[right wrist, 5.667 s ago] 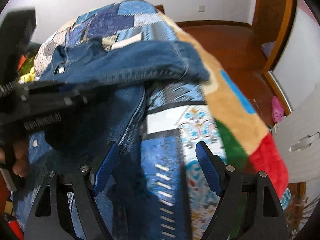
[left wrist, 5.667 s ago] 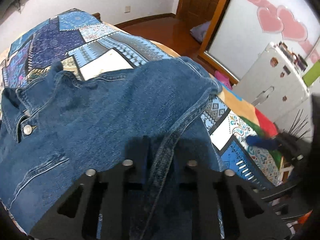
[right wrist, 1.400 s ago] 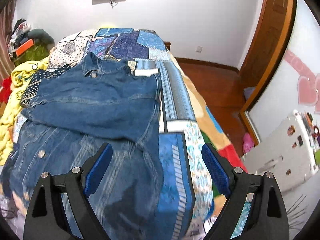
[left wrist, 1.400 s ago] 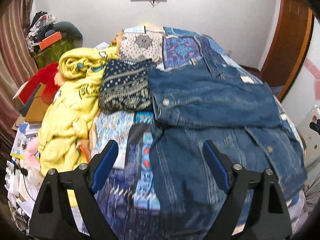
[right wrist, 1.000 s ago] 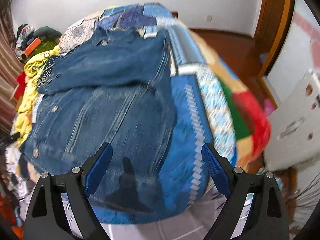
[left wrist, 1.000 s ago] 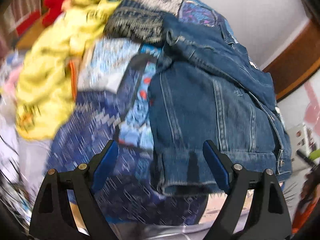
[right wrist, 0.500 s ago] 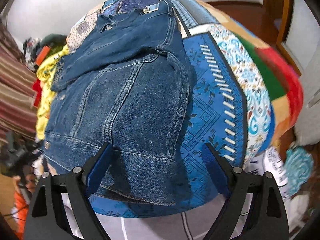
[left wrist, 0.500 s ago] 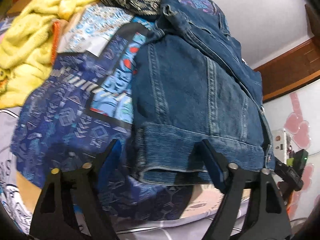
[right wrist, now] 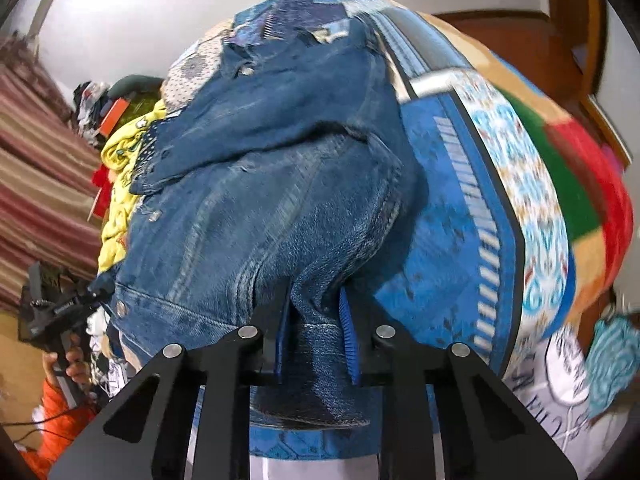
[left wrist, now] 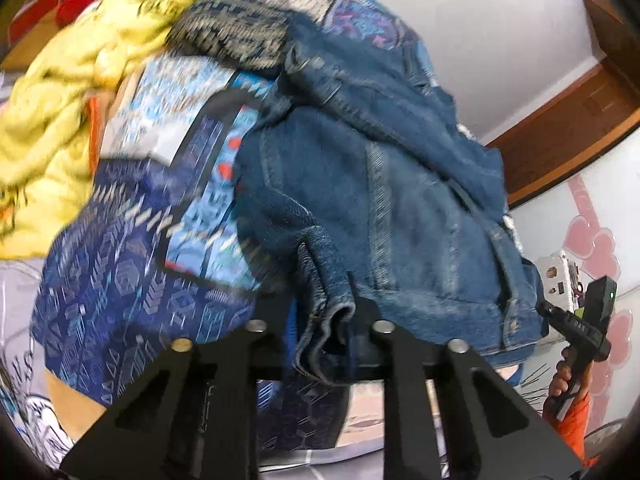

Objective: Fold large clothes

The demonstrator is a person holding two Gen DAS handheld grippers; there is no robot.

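Observation:
A blue denim jacket (left wrist: pixel 400 184) lies on the patchwork bedspread (left wrist: pixel 132 280), sleeves folded over its upper part. My left gripper (left wrist: pixel 320 320) is shut on the jacket's bottom hem at its left corner. My right gripper (right wrist: pixel 316 320) is shut on the jacket (right wrist: pixel 280 184) hem at the right corner, with denim bunched between the blue pads (right wrist: pixel 347 328). The right gripper (left wrist: pixel 580 320) also shows at the right edge of the left wrist view, and the left gripper (right wrist: pixel 60 312) at the left edge of the right wrist view.
A yellow blanket (left wrist: pixel 60 92) and a dark patterned cloth (left wrist: pixel 236 32) lie on the bed's left side. The bedspread (right wrist: pixel 500 200) hangs over the bed's near edge. A striped curtain (right wrist: pixel 36 184) hangs at the left. A wooden door frame (left wrist: pixel 568 120) stands behind.
Both grippers dropped down to the jacket's bottom hem at the bed's near edge and shut on it, left on the left corner, right on the right corner.

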